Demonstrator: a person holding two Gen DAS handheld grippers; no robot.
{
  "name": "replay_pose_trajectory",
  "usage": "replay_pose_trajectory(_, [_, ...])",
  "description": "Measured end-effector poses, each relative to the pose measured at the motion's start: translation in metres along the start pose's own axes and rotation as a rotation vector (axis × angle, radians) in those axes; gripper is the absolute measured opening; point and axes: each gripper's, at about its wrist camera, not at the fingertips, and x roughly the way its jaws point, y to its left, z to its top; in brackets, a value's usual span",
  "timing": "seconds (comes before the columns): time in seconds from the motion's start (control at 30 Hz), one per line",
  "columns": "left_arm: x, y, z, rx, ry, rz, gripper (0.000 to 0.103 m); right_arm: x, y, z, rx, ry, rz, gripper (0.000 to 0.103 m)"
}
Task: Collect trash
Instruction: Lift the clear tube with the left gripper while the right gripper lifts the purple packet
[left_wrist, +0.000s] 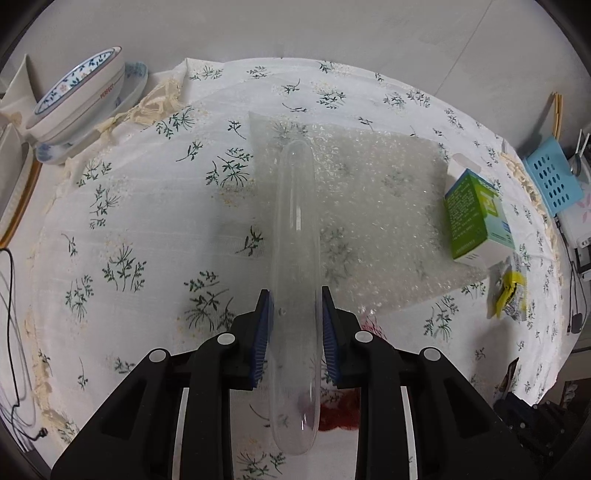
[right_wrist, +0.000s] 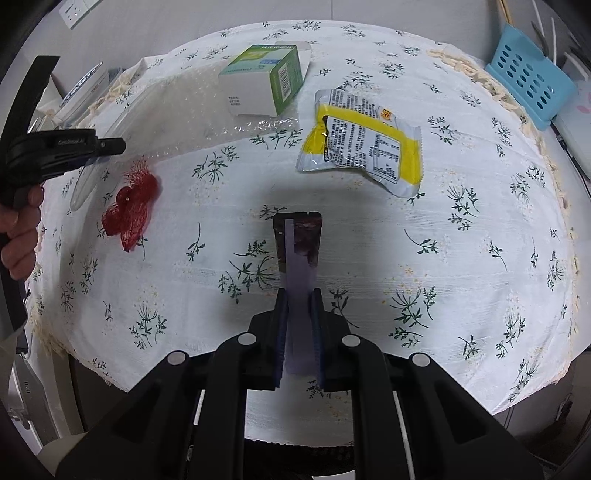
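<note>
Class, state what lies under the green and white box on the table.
The green and white box rests on a sheet of bubble wrap, which lies on the floral tablecloth. Whatever sits directly beneath the box is hidden.

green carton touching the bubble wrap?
Touching. The right wrist view shows the green carton sitting on the bubble wrap; the wrap's edge sticks out from under it.

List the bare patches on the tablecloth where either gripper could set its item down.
Free: the front middle, between the red mesh and yellow wrapper, and the right side toward the blue basket. Crowded: far left, where bubble wrap, green box and mesh cluster.
</note>
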Motion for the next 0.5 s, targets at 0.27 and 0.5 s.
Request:
replay_pose_trajectory(0.27, [-0.034,-0.006,-0.020,-0.010,-0.046,-0.035,0.025,-0.009,0.002,0.000,0.014,-0.032,0.006,0.011])
replay_pose_trajectory(0.5, [-0.065,-0.017,-0.040,-0.003,-0.084,-0.054,0.025,-0.029,-0.001,-0.006,0.028,-0.070,0.009,0.011])
